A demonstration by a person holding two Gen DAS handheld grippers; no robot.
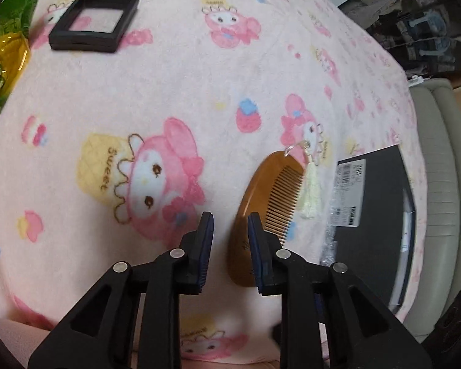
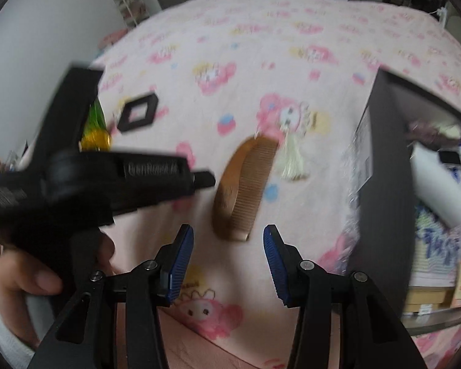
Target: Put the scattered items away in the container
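Observation:
A wooden comb (image 1: 261, 203) with a pale tassel (image 1: 312, 190) lies on the pink cartoon blanket. My left gripper (image 1: 230, 224) hovers just left of it, jaws a narrow gap apart with only blanket between them; the comb's handle end sits behind the right finger. In the right wrist view the comb (image 2: 242, 184) lies just beyond my right gripper (image 2: 229, 236), which stands open and holds nothing. The left gripper (image 2: 204, 180) reaches in from the left there, held by a hand (image 2: 30, 276). The black container (image 2: 381, 169) stands to the right with several items inside.
A black square frame case (image 1: 93, 21) and a green-and-yellow packet (image 1: 6, 46) lie at the far left of the blanket. The container's labelled wall (image 1: 350, 193) is close right of the comb. A beige cushioned edge (image 1: 439, 184) borders the blanket on the right.

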